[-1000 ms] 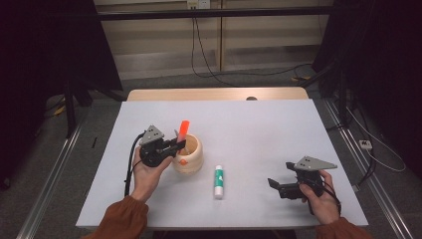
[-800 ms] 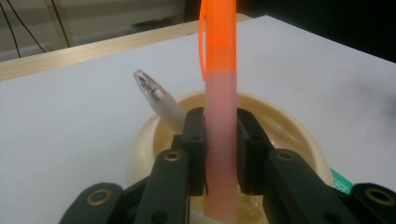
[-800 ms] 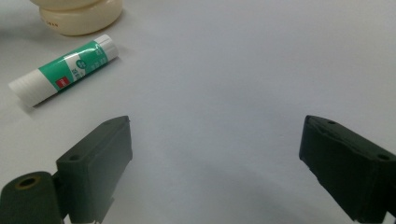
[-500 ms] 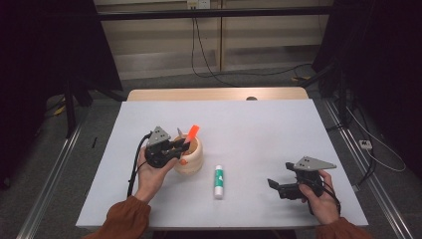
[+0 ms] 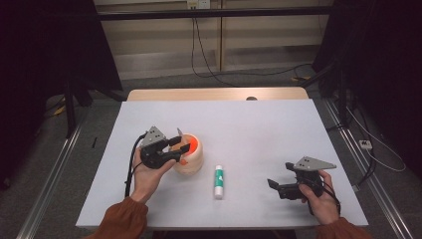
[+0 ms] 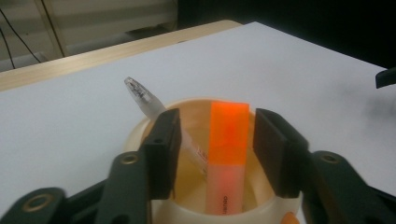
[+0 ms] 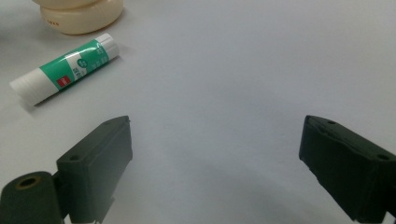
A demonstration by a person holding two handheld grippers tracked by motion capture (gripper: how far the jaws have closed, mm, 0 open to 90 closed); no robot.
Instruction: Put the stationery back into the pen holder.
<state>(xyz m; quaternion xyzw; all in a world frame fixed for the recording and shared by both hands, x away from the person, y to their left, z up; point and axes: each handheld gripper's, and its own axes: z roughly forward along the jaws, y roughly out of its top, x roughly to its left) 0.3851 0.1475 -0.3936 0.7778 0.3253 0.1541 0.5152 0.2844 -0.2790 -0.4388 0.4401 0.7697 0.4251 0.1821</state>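
Observation:
A cream cup (image 5: 191, 163) stands left of the table's middle. My left gripper (image 5: 177, 147) hovers at its rim, and its jaws have just been opening. An orange highlighter (image 6: 227, 140) stands in the cup (image 6: 268, 205) between the pads, with a gap on each side. A clear pen (image 6: 140, 93) leans in the cup beside it. The orange highlighter (image 5: 192, 146) glows inside the rim in the high view. My right gripper (image 5: 276, 186) rests open near the front right, nothing between its jaws. A green and white glue stick (image 5: 218, 181) lies between cup and right gripper.
The white table top (image 5: 259, 129) has bare room behind and to the right of the cup. In the right gripper view the glue stick (image 7: 65, 70) lies ahead to the left, next to the cup's base (image 7: 79, 16). Cables trail on the floor beyond the table.
The orange highlighter, held tilted above the cup before, has gone down into the cup. The left jaws have parted and let it go. The right gripper has not moved.

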